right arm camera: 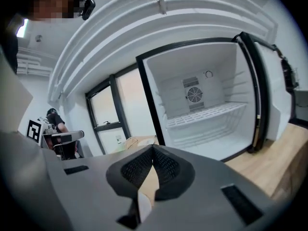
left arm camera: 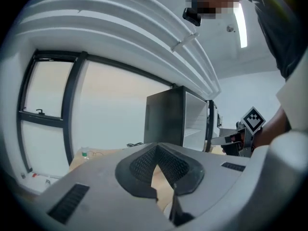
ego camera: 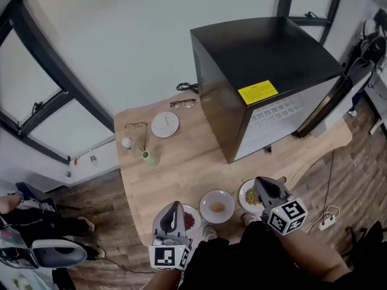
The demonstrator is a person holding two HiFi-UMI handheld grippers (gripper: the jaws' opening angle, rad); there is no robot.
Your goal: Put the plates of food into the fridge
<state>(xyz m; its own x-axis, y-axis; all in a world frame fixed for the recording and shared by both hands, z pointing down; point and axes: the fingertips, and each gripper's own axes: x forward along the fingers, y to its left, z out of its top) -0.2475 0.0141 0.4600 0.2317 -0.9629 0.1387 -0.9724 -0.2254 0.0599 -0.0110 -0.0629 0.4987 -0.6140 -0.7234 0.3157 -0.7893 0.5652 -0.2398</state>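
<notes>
Three plates of food sit near the table's front edge: one with red food (ego camera: 191,220), one with brown food (ego camera: 217,206) and one with greenish food (ego camera: 250,196). My left gripper (ego camera: 174,206) hovers over the red plate, shut and empty; its pads meet at the tip (left arm camera: 156,148). Beside the greenish plate my right gripper (ego camera: 261,182) is also shut with nothing in it (right arm camera: 153,151). The black fridge (ego camera: 266,77) stands at the table's back right with its door (right arm camera: 262,90) swung open. Its white inside and wire shelf (right arm camera: 209,115) show in the right gripper view.
An empty white plate (ego camera: 165,124), two pairs of glasses (ego camera: 182,103) (ego camera: 138,129), a small green cup (ego camera: 149,157) and a little bottle (ego camera: 126,142) lie at the table's back left. Two small jars (ego camera: 248,218) (ego camera: 210,232) stand by the plates. A power strip (ego camera: 327,222) lies on the floor.
</notes>
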